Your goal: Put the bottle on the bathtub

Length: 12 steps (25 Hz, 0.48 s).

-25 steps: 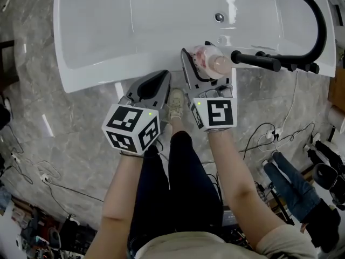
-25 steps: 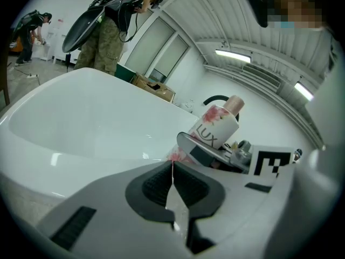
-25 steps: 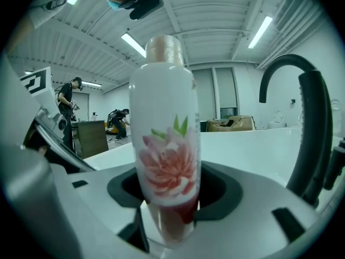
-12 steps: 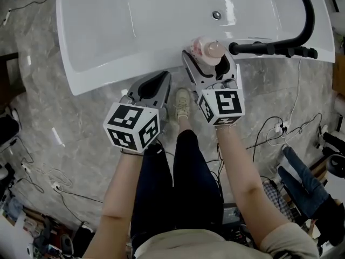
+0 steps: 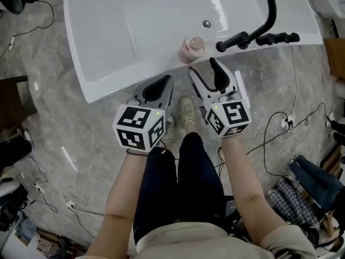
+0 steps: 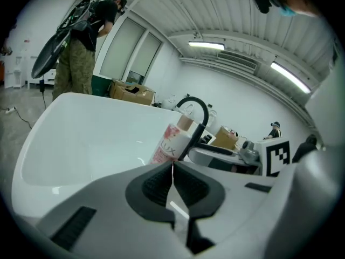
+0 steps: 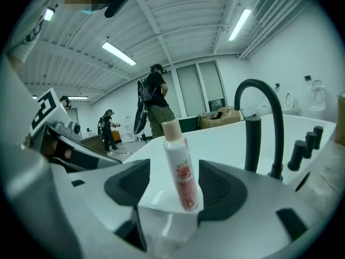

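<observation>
right gripper point(image 5: 201, 65) backed off | jaws wide, narrowing | bottle point(image 5: 191, 48) ahead, clear, on bathtub point(image 5: 118, 31) | left gripper point(image 5: 167, 78) closed

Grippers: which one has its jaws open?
The right grey gripper: its jaws stand apart and empty, having just closed a little; the left grey gripper's jaws are pressed shut.

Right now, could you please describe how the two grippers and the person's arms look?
The left gripper and right gripper match: light grey bodies, tapered fingers with black ribbed pads, a white cube bearing black square markers and a green light. The right one's fingers have just been closing, nothing between them. Forearms are bare below a beige short-sleeved top; trousers are dark.
</observation>
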{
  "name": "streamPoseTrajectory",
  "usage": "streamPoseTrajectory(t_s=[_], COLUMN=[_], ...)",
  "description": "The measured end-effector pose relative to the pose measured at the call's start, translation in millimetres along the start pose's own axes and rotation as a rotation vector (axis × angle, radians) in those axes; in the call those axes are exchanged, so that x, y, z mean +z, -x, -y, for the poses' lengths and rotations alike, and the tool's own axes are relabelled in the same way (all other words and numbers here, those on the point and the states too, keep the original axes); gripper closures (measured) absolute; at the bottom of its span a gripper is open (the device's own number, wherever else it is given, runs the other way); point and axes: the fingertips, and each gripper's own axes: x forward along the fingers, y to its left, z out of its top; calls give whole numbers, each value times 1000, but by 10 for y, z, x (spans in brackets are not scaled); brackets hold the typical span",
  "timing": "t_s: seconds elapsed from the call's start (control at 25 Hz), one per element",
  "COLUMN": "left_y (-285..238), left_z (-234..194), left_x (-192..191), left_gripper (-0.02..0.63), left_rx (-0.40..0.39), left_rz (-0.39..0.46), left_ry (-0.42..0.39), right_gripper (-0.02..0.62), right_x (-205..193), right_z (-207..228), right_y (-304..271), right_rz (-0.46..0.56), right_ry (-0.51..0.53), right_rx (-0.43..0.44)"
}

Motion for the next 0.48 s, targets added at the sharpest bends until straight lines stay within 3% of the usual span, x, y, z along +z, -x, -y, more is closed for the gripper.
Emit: streamPoseTrajectory(t_s=[0.16,0.32,0.48], left_y=[275,561,826], left_z=[219,451,692], left_x=[202,313,410], left_gripper=[595,595,595], left_rx=[-33,-62,-101], left_rz=[12,4,2], left_ry=[-36,-85,-119], right_gripper=[353,393,488], right_x=[303,580,838], right_z=[-149,-332,-556], right_y=[294,601,857], right_rz=[39,59,58], right_ry=[-66,-169,-152], right_rx=[-31,-9,33])
